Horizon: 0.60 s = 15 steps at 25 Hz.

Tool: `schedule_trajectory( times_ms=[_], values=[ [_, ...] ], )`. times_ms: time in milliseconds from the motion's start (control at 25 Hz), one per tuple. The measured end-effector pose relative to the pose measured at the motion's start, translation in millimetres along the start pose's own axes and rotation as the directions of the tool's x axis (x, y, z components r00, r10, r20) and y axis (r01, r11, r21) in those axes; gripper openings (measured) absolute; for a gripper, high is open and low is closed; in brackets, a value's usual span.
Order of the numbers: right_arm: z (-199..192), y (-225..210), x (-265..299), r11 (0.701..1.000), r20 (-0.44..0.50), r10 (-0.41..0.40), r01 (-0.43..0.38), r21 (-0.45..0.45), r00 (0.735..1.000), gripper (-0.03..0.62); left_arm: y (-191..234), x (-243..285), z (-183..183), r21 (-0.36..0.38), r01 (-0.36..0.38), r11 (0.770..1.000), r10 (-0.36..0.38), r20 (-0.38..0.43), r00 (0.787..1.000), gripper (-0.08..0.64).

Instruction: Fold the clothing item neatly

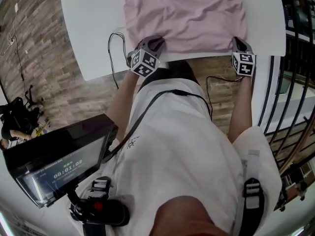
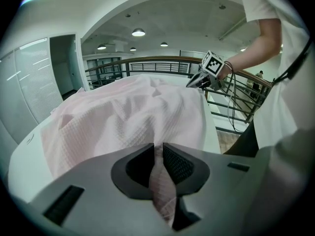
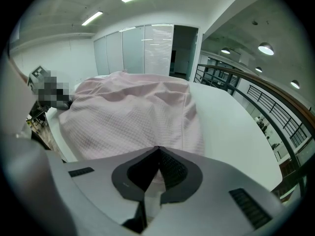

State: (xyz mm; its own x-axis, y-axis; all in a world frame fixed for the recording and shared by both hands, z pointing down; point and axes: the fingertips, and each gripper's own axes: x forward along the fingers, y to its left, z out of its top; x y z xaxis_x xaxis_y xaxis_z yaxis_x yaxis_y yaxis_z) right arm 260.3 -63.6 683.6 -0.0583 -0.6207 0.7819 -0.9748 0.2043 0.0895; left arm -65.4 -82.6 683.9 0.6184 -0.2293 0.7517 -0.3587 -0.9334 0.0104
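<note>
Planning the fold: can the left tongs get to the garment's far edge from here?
Probably yes. Nothing lies on the garment or the table in the way. But the left tongs are shut on it at the near edge, so that edge would come along.

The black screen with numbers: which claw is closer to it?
Left. The left claw grips the pink cloth nearest the black screen; the right claw grips it farther away.
</note>
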Motion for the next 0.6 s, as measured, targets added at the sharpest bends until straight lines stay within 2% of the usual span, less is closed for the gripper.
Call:
schedule_trajectory(
  times_ms=[320, 480, 600],
  values=[
    [4, 0, 11, 0.999, 0.002, 0.013, -0.013, -0.039, 1.000, 0.003, 1, 2, -8, -0.015, -0.014, 1.000, 0.014, -0.003, 1.000, 0.058],
    [-26, 8, -52, 0.999, 0.049, -0.028, 0.029, -0.018, 0.998, 0.003, -55, -32, -5, 0.015, -0.056, 0.998, 0.056, 0.021, 0.998, 0.058],
    [-10, 21, -96, 0.999, 0.175, -0.042, 0.040, 0.016, 0.984, 0.003, -69, -61, 14, 0.050, -0.125, 0.991, 0.120, 0.092, 0.989, 0.059]
  ],
)
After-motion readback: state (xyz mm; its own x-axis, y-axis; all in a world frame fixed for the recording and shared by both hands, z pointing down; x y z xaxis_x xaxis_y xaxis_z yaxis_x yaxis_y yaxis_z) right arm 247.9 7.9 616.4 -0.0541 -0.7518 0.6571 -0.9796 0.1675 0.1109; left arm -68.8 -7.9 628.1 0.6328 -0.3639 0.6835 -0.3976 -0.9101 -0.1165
